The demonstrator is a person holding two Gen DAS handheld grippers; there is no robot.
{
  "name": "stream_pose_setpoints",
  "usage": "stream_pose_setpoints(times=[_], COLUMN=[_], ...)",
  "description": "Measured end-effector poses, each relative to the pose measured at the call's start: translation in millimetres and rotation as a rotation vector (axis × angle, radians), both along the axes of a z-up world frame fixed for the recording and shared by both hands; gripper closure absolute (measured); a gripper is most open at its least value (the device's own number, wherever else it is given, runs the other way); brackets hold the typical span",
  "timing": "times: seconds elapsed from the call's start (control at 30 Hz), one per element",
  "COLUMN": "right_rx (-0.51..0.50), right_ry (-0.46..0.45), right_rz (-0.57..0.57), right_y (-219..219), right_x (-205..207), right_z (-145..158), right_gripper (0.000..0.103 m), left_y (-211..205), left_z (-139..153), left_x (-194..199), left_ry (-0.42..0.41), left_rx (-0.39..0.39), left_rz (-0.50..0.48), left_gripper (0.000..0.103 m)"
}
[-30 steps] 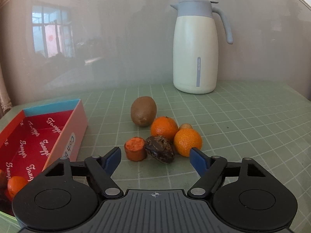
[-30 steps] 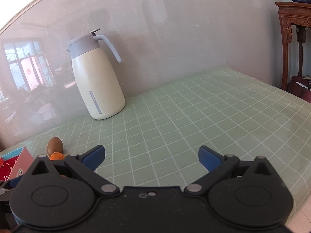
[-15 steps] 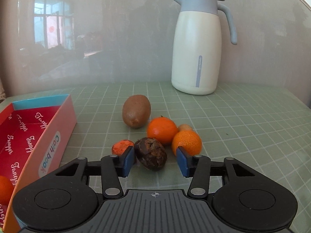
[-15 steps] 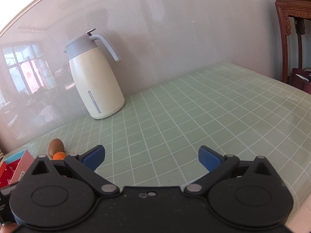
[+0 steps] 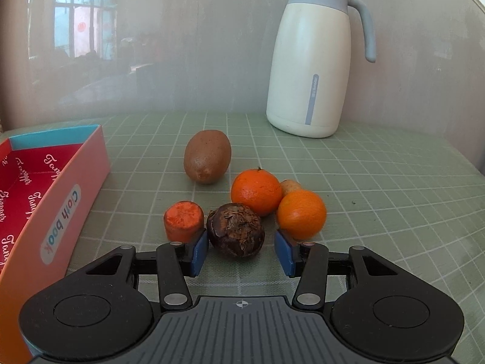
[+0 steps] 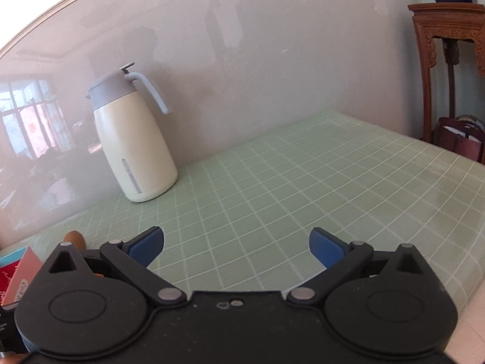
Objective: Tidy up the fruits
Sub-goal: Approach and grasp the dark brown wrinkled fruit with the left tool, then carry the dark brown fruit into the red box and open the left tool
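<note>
Straddling the dark wrinkled fruit [image 5: 235,230], left gripper [image 5: 241,250] stands narrowed; left pad beside the fruit, contact unclear, right pad apart. Carrot stub [image 5: 183,220] just left; two oranges [image 5: 256,191] [image 5: 301,214], kiwi [image 5: 207,156] beyond. Red box [image 5: 54,200] far left. Right gripper [image 6: 237,246] wide, nothing between, over green table [image 6: 272,188].

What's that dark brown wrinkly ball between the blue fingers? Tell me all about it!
The dark fruit is round, deep brown and almost purple, with a rough, flaky, dried-looking skin. It sits on the green checked cloth, between the blue pads of the left gripper. The left pad looks to be touching it; a small gap shows at the right pad. The carrot piece sits close beside it, and an orange sits right behind; whether they touch it is unclear.
</note>
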State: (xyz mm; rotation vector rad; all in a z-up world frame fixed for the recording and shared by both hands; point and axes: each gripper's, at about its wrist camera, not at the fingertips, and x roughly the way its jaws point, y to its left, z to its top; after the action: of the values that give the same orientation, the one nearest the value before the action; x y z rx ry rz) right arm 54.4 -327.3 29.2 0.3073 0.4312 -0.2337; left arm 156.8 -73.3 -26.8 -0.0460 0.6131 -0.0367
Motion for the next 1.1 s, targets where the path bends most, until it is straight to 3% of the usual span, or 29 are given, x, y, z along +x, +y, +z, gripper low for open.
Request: stream_pose_setpoints(times=[0.07,0.27,0.83,1.1], right_rx=[-0.002,-0.055,-0.074,-0.071], right_ry=[0.003,0.000,0.021,0.017], right_rz=[-0.014,-0.071,-0.036,-0.027], right_y=[-2,1,11,12], right_x=[0,-3,3,1], right_z=[-1,1,-2,-1], right_gripper=[0.000,0.000,0.000,0.000], left_y=[2,1,-2,3], left_z=[-1,-1,3,14], left_x=[0,-2,-8,-18], left_ry=[0.003,-0.003,-0.029,-0.087], left_rx=[-0.008,-0.010,0.002,0.000], left_rz=[0.008,0.002,-0.007,0.005], left_gripper=[0.062,0.062,0.062,0.063])
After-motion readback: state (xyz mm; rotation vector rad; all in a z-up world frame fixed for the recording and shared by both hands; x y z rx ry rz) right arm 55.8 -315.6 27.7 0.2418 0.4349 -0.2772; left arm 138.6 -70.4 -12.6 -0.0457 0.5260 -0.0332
